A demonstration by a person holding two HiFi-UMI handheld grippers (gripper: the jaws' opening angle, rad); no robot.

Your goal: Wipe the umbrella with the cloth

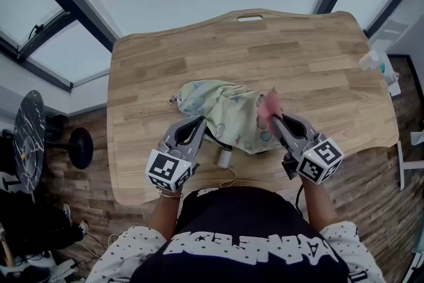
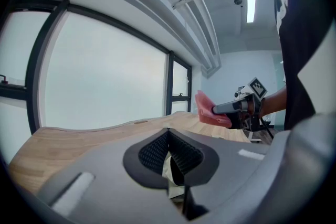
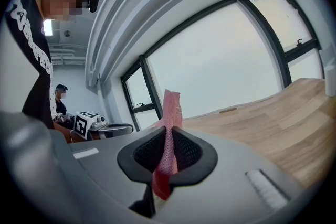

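**Head view.** The umbrella (image 1: pixel 228 113), folded and pale with a small print, lies near the middle of the wooden surface (image 1: pixel 318 56). Its white handle (image 1: pixel 225 157) points toward the near edge. The left tool (image 1: pixel 202 122) meets the umbrella's left near side. The right tool (image 1: pixel 275 119) is at the umbrella's right end, with the pink cloth (image 1: pixel 270 105) at its tip, over the fabric. Whether the cloth touches the fabric cannot be told. A bottle (image 1: pixel 371 61) stands at the far right edge of the surface, well apart from the umbrella.

**Left gripper view.** This view shows the grip, which the head view does not resolve. The jaws are closed, and a fold of pale umbrella fabric is pinched between the ribbed pads. The right tool appears across the surface with the cloth at its tip. The rest of the umbrella is hidden behind the tool body.

**Right gripper view.** The jaws are closed on the cloth. It is clamped between the pads, with one end standing upright above them and the other hanging below. Only this view shows a second person (image 3: pixel 60 99), seated in the background at left. The umbrella is not visible here.
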